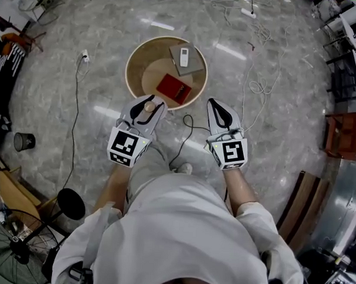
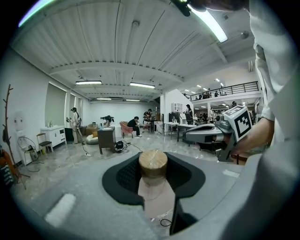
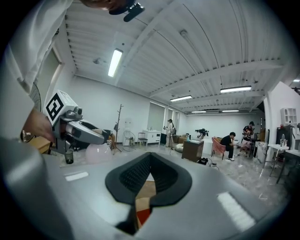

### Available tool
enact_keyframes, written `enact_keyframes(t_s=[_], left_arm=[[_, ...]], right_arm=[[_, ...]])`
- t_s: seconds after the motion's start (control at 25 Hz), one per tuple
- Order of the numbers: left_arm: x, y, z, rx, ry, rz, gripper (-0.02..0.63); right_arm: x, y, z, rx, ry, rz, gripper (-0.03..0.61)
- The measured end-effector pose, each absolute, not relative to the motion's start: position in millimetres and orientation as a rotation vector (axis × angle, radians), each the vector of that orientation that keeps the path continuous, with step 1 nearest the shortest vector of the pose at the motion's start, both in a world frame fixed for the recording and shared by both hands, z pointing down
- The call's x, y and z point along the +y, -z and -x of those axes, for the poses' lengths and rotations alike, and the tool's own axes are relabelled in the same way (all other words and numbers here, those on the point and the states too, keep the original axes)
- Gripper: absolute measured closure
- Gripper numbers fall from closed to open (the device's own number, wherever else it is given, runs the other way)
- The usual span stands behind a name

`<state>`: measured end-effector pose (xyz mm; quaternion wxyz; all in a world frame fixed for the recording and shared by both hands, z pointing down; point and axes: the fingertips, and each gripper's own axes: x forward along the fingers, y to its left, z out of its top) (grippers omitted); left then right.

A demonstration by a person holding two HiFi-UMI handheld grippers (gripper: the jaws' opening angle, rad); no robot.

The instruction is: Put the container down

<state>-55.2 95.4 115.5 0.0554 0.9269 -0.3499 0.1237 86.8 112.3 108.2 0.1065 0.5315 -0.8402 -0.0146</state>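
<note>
So there was just one container, and it was off the desk, pinched in the left gripper, hanging over the near edge of the round wooden desk. It sat pretty much upright in the grip: long axis up and down, lid end on top. From the head view you mostly got the round tan top of the lid facing up. Looks-wise it was a small see-through jar or bottle with a chunky cork-coloured lid, and the clear body looked a bit pinkish. The left fingers stood about halfway apart, their dark pads hugging either side of it just under the lid. The right gripper hovered beside it, also at the near edge and a bit apart from the left one. Its fingers were closed tip to tip with nothing in them; only a sliver of desk showed through the gap lower down. On the desk I counted three things. One red book lay near the middle, one grey book sat toward the far edge, and one white remote rested on top of the grey one.
</note>
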Motion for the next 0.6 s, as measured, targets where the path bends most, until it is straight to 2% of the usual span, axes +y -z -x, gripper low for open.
enact_keyframes(t_s=[0.6], left_arm=[[-40.1, -139.7, 91.3, -0.833, -0.367, -2.925, 0.483]], right_arm=[[-18.8, -120.4, -34.5, -2.341, 0.055, -1.697, 0.574]])
